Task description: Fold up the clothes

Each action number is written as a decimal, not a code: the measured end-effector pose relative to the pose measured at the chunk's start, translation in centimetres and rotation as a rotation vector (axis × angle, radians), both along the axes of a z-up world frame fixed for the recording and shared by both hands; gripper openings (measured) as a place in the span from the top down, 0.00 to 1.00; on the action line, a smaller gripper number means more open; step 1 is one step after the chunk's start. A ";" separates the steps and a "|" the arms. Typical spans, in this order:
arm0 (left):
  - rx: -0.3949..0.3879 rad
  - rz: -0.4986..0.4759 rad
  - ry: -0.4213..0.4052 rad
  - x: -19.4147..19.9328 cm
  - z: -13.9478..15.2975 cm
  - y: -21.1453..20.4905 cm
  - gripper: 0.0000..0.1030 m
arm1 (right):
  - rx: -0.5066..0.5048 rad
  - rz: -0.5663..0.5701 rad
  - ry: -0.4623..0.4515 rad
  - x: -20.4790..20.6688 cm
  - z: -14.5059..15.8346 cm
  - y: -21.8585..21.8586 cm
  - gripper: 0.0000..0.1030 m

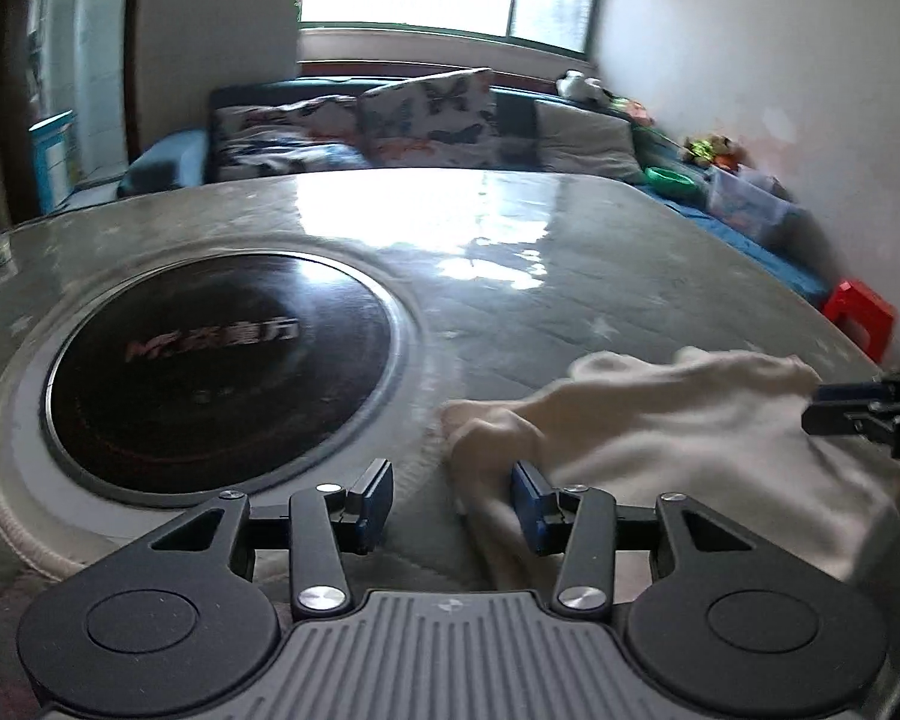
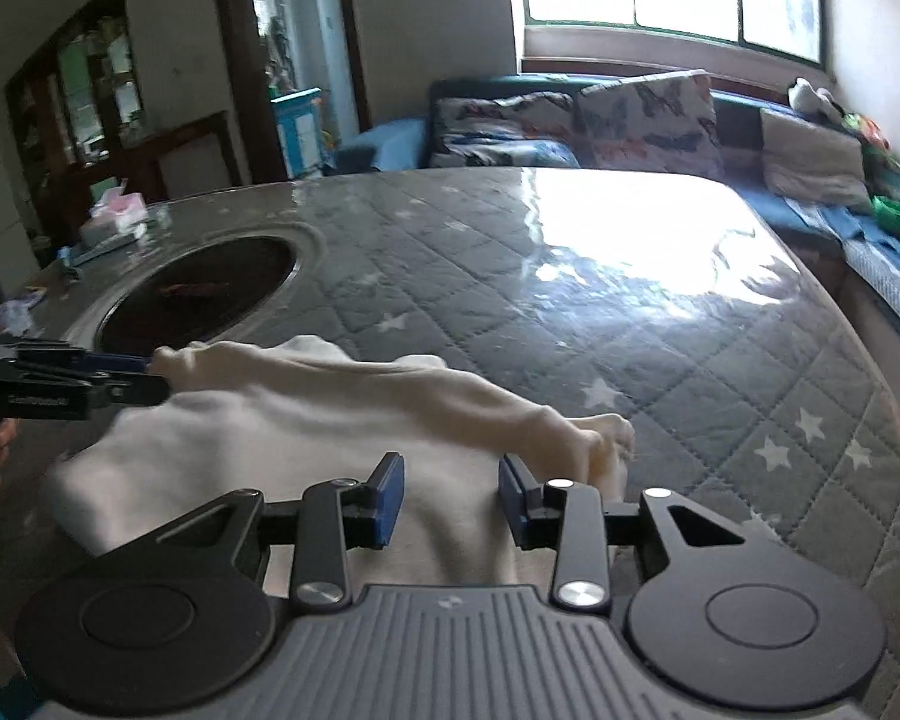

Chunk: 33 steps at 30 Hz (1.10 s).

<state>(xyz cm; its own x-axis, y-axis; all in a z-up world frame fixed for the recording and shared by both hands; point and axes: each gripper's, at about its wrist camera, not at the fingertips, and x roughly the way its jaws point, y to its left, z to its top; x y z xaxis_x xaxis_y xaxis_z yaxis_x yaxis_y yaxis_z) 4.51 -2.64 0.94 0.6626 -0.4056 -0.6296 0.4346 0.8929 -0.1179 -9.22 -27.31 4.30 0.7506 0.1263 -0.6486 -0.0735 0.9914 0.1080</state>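
Note:
A cream-white garment [image 1: 678, 450] lies crumpled on the grey quilted table cover [image 1: 510, 312]; it also shows in the right wrist view [image 2: 306, 420]. My left gripper [image 1: 453, 504] is open, its jaws at the garment's left edge with the right finger on the cloth. My right gripper [image 2: 450, 498] is open over the garment's near part. The right gripper shows at the right edge of the left wrist view [image 1: 870, 408]. The left gripper shows at the garment's left end in the right wrist view [image 2: 90, 381]; its jaws look close together there.
A round black induction cooktop [image 1: 222, 366] is set into the table left of the garment. Tissue packs and small items [image 2: 114, 222] sit at the table's far left. A sofa with cushions [image 2: 630, 120] stands behind the table. A red stool [image 1: 858, 318] stands at the right.

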 end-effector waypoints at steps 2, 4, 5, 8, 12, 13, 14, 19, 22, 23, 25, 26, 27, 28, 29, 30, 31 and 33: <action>0.025 0.016 -0.040 0.1 0.4 -0.2 0.55 | -0.001 -0.009 -0.002 0.4 0.1 -0.1 0.66; 0.058 0.032 -0.069 0.4 0.6 -0.6 0.56 | -0.003 -0.012 -0.014 0.9 0.5 -0.1 0.66; 0.063 0.038 -0.059 0.7 0.4 -0.6 0.56 | -0.011 -0.019 -0.013 1.3 0.4 -0.2 0.66; 0.075 0.039 -0.049 1.1 -0.1 -0.6 0.56 | -0.029 -0.054 0.010 2.4 -0.2 -0.5 0.66; 0.074 0.042 -0.062 1.0 0.5 -0.6 0.58 | -0.028 -0.094 0.035 3.1 -0.9 -1.2 0.66; 0.065 0.044 -0.063 1.0 0.8 -0.5 0.58 | -0.028 -0.097 0.029 3.1 -0.8 -1.2 0.66; 0.052 0.034 -0.070 0.9 1.2 -0.7 0.58 | -0.031 -0.101 0.021 3.1 -0.6 -1.2 0.66; 0.009 -0.064 -0.077 0.7 2.1 -3.3 0.58 | -0.020 -0.083 -0.005 3.6 0.1 -0.6 0.65; 0.022 -0.104 -0.071 1.1 1.5 -4.9 0.58 | -0.018 -0.064 -0.006 4.2 0.1 -0.2 0.62; 0.032 -0.105 -0.063 1.5 1.1 -5.3 0.58 | -0.023 -0.070 0.000 4.5 -0.2 -0.2 0.62; 0.047 -0.101 -0.049 2.1 0.4 -5.8 0.58 | -0.034 -0.081 0.013 5.0 -0.7 -0.3 0.62; 0.051 -0.097 -0.044 2.3 0.1 -5.9 0.58 | -0.039 -0.087 0.020 5.2 -0.9 -0.3 0.62; 0.055 -0.093 -0.039 2.6 -0.3 -6.0 0.58 | -0.042 -0.097 0.032 5.4 -1.2 -0.4 0.62; 0.053 -0.092 -0.038 2.6 -0.2 -5.9 0.56 | -0.039 -0.104 0.037 5.5 -1.4 -0.5 0.61; 0.051 -0.092 -0.036 2.6 -0.2 -5.8 0.56 | -0.031 -0.105 0.035 5.4 -1.4 -0.7 0.61; 0.048 -0.092 -0.035 2.6 -0.1 -5.7 0.56 | -0.031 -0.105 0.031 5.3 -1.3 -0.7 0.61; 0.045 -0.092 -0.034 2.6 0.0 -5.6 0.56 | -0.037 -0.101 0.025 4.9 -1.1 -0.7 0.61; 0.035 -0.086 -0.036 2.6 0.4 -5.2 0.57 | -0.047 -0.087 0.012 4.4 -0.7 -0.6 0.61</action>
